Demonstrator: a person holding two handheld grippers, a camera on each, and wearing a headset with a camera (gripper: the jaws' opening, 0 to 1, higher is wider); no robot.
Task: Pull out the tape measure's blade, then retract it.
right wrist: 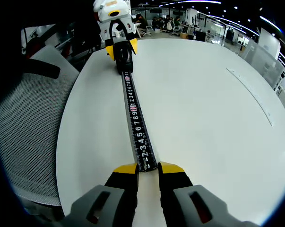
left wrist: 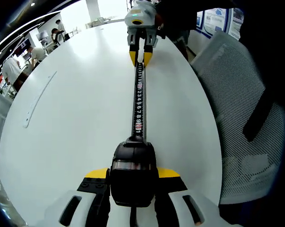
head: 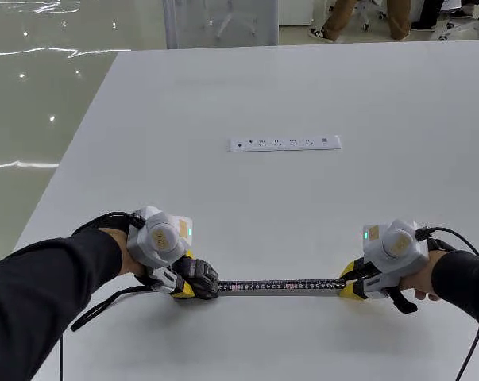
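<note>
The black tape measure case sits clamped in my left gripper near the table's front edge. Its blade runs out flat over the white table to my right gripper, whose yellow-tipped jaws are shut on the blade's end. In the right gripper view the case and left gripper sit at the blade's far end. In the left gripper view the right gripper pinches the blade's tip far off.
A white power strip lies on the table beyond the grippers. A grey mesh chair stands at the table's near edge. People sit farther off in the room.
</note>
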